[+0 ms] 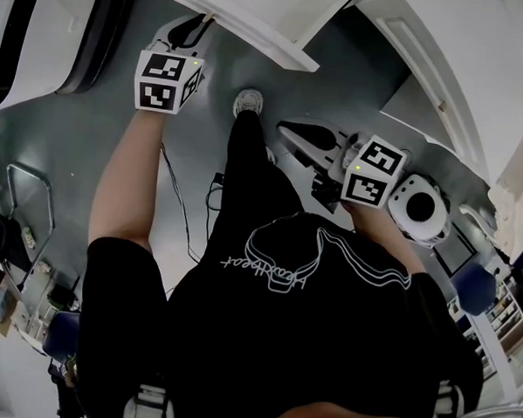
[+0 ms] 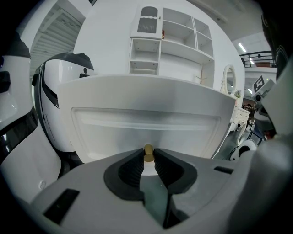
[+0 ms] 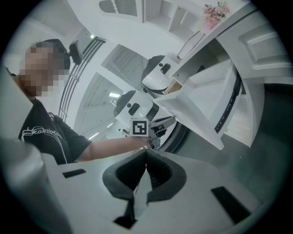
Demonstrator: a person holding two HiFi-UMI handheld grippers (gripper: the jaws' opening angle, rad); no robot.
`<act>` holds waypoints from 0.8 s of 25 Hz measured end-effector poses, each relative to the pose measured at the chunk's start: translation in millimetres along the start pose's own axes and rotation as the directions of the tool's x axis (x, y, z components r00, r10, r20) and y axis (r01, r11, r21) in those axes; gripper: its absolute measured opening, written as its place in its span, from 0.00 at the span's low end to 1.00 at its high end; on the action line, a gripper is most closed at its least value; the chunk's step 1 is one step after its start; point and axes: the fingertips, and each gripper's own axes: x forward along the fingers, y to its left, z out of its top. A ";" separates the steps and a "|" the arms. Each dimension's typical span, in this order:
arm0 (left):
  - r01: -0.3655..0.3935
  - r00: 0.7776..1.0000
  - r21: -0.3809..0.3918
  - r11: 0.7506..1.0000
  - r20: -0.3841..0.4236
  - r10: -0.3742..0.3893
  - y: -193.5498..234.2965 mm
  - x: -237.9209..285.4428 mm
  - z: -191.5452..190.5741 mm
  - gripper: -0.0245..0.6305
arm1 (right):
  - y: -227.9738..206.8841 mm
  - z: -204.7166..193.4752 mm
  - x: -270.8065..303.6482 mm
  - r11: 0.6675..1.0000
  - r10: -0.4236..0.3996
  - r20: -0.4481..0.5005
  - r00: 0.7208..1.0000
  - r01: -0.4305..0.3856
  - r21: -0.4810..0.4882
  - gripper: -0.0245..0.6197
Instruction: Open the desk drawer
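Half done at a guess: left gripper (image 2: 149,157) is clamped on the small round brass knob (image 2: 149,149) of the white panelled drawer front (image 2: 146,123), and the drawer looks partly out. Right gripper (image 3: 145,156) has its jaws together, empty.

Drawer front (image 2: 146,123): white, upright, with recessed rectangular panel.
Knob (image 2: 149,153): small, round, brass-coloured; centred low on the front.
Side rail (image 3: 227,107): dark, exposed; drawer pulled out.
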 end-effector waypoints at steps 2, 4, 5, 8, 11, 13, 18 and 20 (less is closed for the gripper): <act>-0.004 1.000 -0.004 1.000 0.002 0.004 -0.2 -0.3 -0.1 0.15 | 1.2 -3.8 0.1 1.000 0.000 -0.001 1.000 0.000 0.000 0.05; -0.009 1.000 -0.008 1.000 0.006 0.009 -1.1 -0.1 -0.3 0.15 | 3.5 -8.1 0.2 1.000 0.000 -0.002 1.000 0.000 -0.001 0.05; -0.010 1.000 -0.011 1.000 0.008 0.010 -1.6 0.0 -0.5 0.15 | 4.9 -10.0 0.1 1.000 0.001 -0.002 1.000 -0.001 -0.001 0.05; -0.010 1.000 -0.013 1.000 0.011 0.010 -1.9 0.3 -0.8 0.15 | 8.4 -12.7 -0.7 1.000 0.001 0.003 1.000 -0.001 -0.002 0.05; -0.007 1.000 -0.036 0.999 0.019 0.008 -0.7 1.1 0.1 0.15 | 11.1 -15.2 -2.4 1.000 -0.001 0.007 1.000 0.001 -0.002 0.05; -0.022 1.000 -0.033 0.999 0.015 0.023 0.0 2.7 -0.4 0.15 | 13.2 -18.4 -3.3 1.000 0.002 0.005 1.000 -0.002 -0.003 0.05; -0.039 0.999 -0.025 0.999 -0.013 0.039 -2.1 3.1 2.1 0.15 | 24.4 -20.6 -7.0 0.999 0.026 0.006 1.000 -0.026 -0.021 0.05; -0.035 0.999 -0.046 0.998 -0.020 0.034 -4.7 0.7 5.3 0.19 | 32.8 -15.3 -10.1 0.998 0.051 0.029 0.998 -0.050 -0.030 0.05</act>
